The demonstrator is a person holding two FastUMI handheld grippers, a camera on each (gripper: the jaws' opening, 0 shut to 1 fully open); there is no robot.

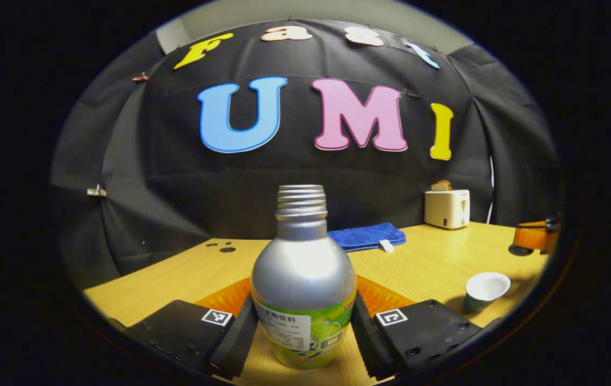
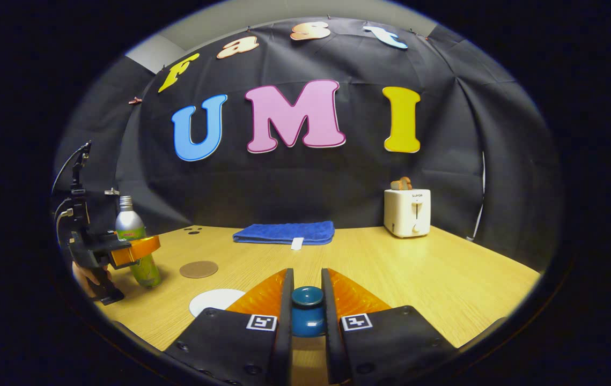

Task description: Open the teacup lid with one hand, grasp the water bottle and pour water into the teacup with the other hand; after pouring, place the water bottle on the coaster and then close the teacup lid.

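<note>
With the right gripper (image 2: 307, 313) pinching the lid (image 2: 307, 305) and the left gripper (image 1: 303, 327) clamping the water bottle (image 1: 303, 289), pouring called for a slow tilt over the open teacup (image 1: 483, 290).

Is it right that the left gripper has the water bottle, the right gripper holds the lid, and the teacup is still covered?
Not quite. The teacup is uncovered; the left gripper view shows its open top. The left gripper does hold the water bottle, and the right gripper the lid.
</note>
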